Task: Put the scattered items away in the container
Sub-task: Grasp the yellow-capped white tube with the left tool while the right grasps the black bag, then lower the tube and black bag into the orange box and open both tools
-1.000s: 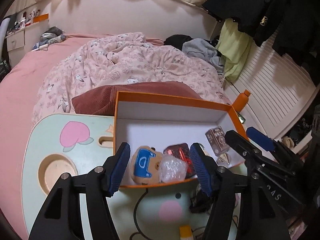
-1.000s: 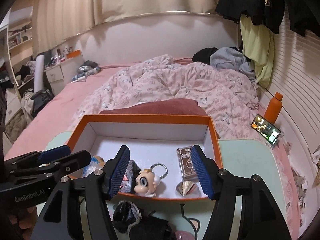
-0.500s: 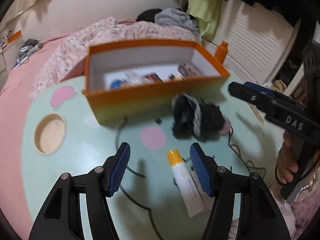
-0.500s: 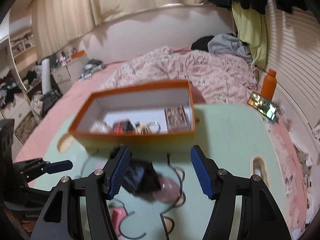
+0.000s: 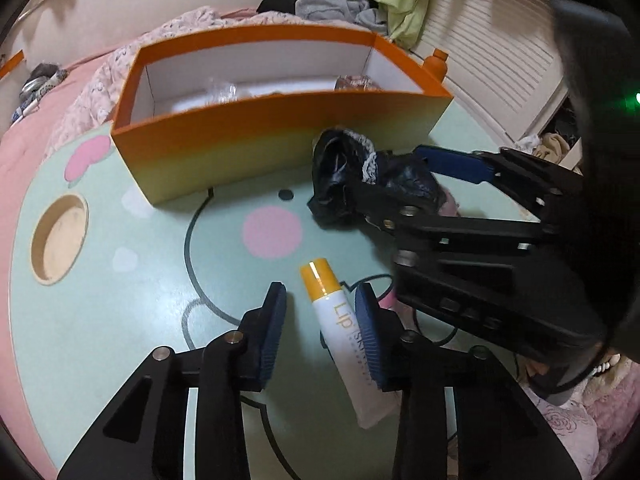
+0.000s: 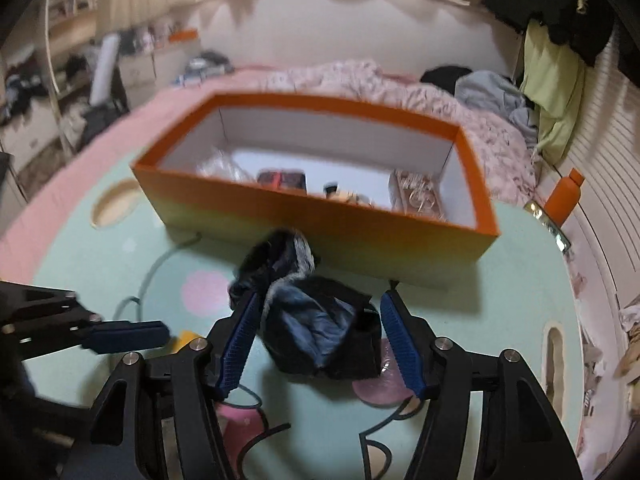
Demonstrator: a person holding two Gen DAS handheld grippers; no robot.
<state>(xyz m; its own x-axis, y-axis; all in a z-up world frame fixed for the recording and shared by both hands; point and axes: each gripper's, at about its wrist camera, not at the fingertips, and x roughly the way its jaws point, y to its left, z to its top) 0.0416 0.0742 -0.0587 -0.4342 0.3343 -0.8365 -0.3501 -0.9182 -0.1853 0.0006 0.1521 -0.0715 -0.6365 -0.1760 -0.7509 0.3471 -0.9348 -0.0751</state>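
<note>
Tongs dropped: left (image 5: 320, 316) straddles tube (image 5: 344, 330), right (image 6: 320, 340) cloth (image 6: 312, 332).

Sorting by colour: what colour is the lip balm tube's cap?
Yellow-orange cap, white tube; clearest in left wrist view.

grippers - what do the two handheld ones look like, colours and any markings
Both are alike: the left gripper and right gripper have matte black angular linkage arms, silver pivot bolts, and two fingers faced with blue ribbed pads. In the left wrist view the right unit shows a bulky black body with a small green light. No lettering is readable now; no cables or sleeves show.
</note>
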